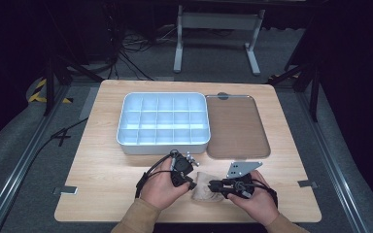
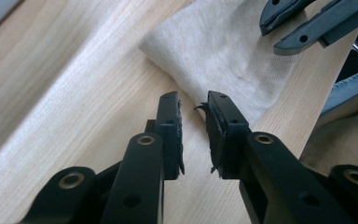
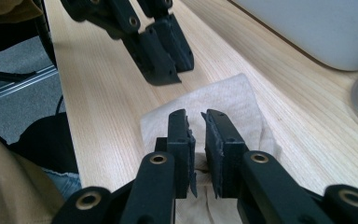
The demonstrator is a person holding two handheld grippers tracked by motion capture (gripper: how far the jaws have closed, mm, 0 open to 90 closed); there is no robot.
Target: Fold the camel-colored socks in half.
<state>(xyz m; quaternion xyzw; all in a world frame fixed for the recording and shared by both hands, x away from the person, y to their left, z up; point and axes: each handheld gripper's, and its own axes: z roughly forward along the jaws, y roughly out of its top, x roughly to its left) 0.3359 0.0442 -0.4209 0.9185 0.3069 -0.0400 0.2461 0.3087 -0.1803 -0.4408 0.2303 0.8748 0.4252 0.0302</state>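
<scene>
Beige cloth [image 1: 206, 191] lies on the wooden table [image 1: 107, 165] between both hands, near the front edge. Left gripper [image 2: 193, 109] hovers over its edge, jaws narrowly parted, empty. Right gripper [image 3: 196, 119] sits above the cloth, jaws likewise narrowly apart, gripping nothing.

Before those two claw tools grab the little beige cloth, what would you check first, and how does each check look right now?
1. Cloth lies flat on the table: ok, though it looks somewhat rumpled.
2. Left gripper open: ok, a narrow gap between its fingers.
3. Right gripper open: ok, also a narrow gap.
4. Cloth between the fingers: cannot tell; both grippers sit over the cloth, but whether any fabric lies in the gaps is unclear.
5. Grippers apart from each other: ok, close but not touching.
6. Compartment box and tray out of the way: ok, both farther back.
</scene>
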